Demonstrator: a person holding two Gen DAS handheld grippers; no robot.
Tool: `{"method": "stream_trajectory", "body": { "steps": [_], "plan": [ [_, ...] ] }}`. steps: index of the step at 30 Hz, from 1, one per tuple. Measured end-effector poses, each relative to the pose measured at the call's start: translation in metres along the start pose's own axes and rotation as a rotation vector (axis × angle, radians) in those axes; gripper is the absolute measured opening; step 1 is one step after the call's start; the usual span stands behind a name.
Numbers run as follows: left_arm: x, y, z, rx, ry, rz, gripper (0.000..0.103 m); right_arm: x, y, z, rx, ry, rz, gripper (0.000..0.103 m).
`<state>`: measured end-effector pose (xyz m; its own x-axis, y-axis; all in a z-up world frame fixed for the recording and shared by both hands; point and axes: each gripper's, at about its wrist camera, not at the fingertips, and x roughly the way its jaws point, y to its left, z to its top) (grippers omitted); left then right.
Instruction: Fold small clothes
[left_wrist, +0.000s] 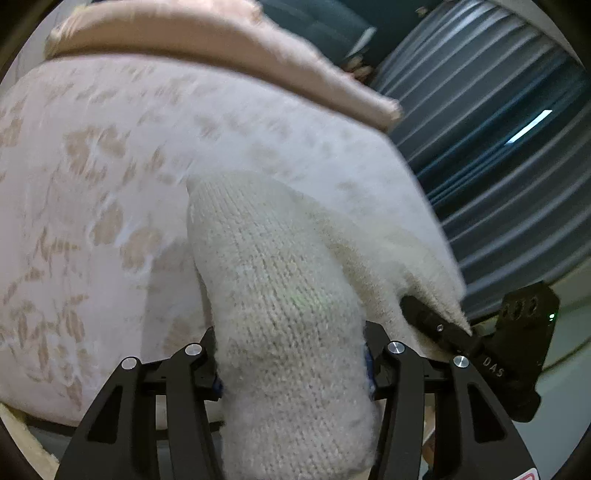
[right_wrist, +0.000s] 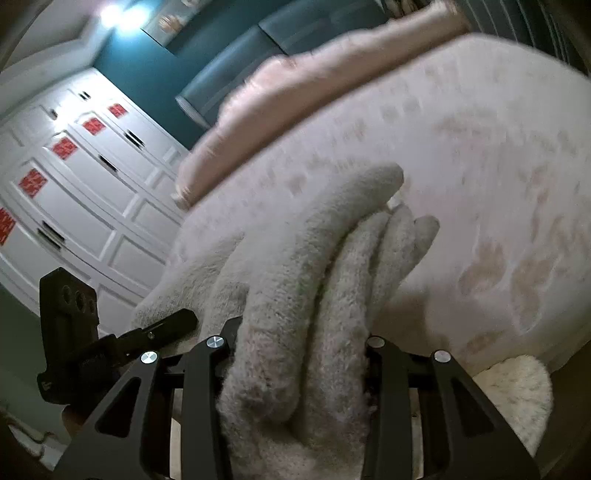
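A cream knitted garment (left_wrist: 280, 295) fills the jaws of my left gripper (left_wrist: 291, 369), which is shut on it, and it drapes forward onto the bed. My right gripper (right_wrist: 299, 365) is shut on thick bunched folds of the same fluffy cream garment (right_wrist: 314, 266). The fingertips of both grippers are hidden by the fabric. The right gripper shows in the left wrist view (left_wrist: 480, 347) at the lower right, touching the garment's edge. The left gripper shows in the right wrist view (right_wrist: 122, 343) at the lower left.
A pale pink bedsheet with a tan leaf print (left_wrist: 110, 184) (right_wrist: 480, 184) lies under the garment. A pink blanket roll (left_wrist: 221, 40) (right_wrist: 295, 99) lies at the far side. Blue-grey curtains (left_wrist: 498, 129) hang to the right. A white wardrobe (right_wrist: 74, 177) stands to the left.
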<state>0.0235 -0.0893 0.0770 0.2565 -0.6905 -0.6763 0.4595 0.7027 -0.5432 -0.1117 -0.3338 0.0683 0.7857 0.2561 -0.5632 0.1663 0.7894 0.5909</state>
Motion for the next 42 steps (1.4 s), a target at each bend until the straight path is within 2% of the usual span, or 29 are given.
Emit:
{"method": "stream_trajectory", "body": {
  "steps": [7, 14, 20, 23, 26, 31, 34, 37, 40, 42],
  "plan": [
    [-0.100, -0.052, 0.031, 0.171, -0.241, -0.098, 0.049, -0.071, 0.072, 0.028, -0.130, -0.234, 0.083, 0.035],
    [-0.202, -0.072, 0.056, 0.313, -0.510, -0.118, 0.049, -0.108, 0.164, 0.062, -0.299, -0.434, 0.211, 0.035],
    [-0.274, -0.073, 0.076, 0.424, -0.731, -0.078, 0.049, -0.114, 0.234, 0.090, -0.429, -0.548, 0.320, 0.036],
    [-0.293, -0.061, 0.086, 0.442, -0.804, -0.062, 0.049, -0.107, 0.263, 0.102, -0.474, -0.580, 0.357, 0.036],
    [-0.303, -0.039, 0.103, 0.438, -0.860, -0.058, 0.050, -0.086, 0.285, 0.114, -0.485, -0.575, 0.392, 0.036],
    [-0.300, 0.009, 0.130, 0.391, -0.877, -0.036, 0.050, -0.031, 0.306, 0.128, -0.484, -0.525, 0.394, 0.037],
    [-0.275, 0.048, 0.151, 0.340, -0.828, 0.004, 0.050, 0.030, 0.306, 0.137, -0.458, -0.445, 0.343, 0.038],
    [-0.221, 0.107, 0.169, 0.239, -0.711, 0.043, 0.050, 0.089, 0.285, 0.138, -0.416, -0.349, 0.289, 0.039],
    [-0.162, 0.160, 0.174, 0.154, -0.594, 0.087, 0.052, 0.175, 0.243, 0.128, -0.351, -0.190, 0.192, 0.043],
    [-0.108, 0.209, 0.168, 0.075, -0.480, 0.143, 0.054, 0.230, 0.208, 0.112, -0.296, -0.073, 0.102, 0.046]
  ]
}}
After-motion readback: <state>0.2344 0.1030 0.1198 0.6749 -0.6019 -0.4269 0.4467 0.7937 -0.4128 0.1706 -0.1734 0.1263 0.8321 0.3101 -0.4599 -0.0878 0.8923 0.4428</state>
